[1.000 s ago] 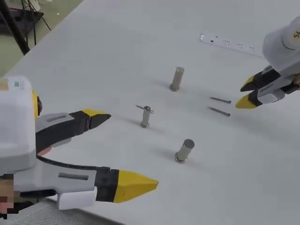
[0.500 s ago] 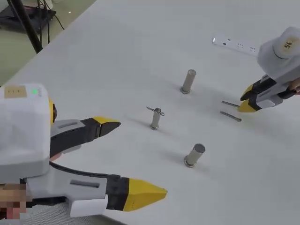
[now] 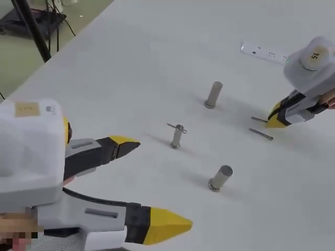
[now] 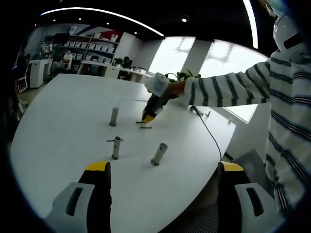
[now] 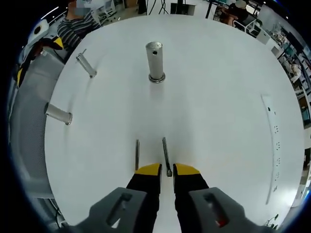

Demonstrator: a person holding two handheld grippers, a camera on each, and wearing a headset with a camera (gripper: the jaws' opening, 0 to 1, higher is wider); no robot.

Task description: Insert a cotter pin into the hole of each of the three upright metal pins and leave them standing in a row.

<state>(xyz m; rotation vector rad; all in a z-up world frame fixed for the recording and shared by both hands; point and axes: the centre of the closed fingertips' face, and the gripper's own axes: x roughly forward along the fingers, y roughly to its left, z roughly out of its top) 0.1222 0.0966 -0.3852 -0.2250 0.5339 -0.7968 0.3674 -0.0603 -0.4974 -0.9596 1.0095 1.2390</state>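
Note:
Three upright metal pins stand on the white table: the far pin (image 3: 213, 94) (image 5: 155, 61), the middle pin (image 3: 177, 136) (image 4: 116, 147) with a cotter pin through its hole, and the near pin (image 3: 221, 178) (image 4: 159, 154). Two loose cotter pins lie flat at the right, one (image 3: 259, 120) (image 5: 166, 155) and the other (image 3: 260, 134) (image 5: 137, 154). My right gripper (image 3: 275, 121) (image 5: 167, 171) is down at the table, its jaws a narrow gap apart on either side of the first pin's end. My left gripper (image 3: 152, 185) (image 4: 164, 170) hangs wide open, holding nothing, near the front edge.
A white power strip (image 3: 261, 52) (image 5: 272, 141) lies at the far right of the table. The table's left edge (image 3: 63, 49) runs diagonally, with a black stand (image 3: 31, 23) on the floor beyond it.
My right gripper has come down to the loose cotter pins and its jaws have narrowed. The left gripper stays open; the camera has shifted a little.

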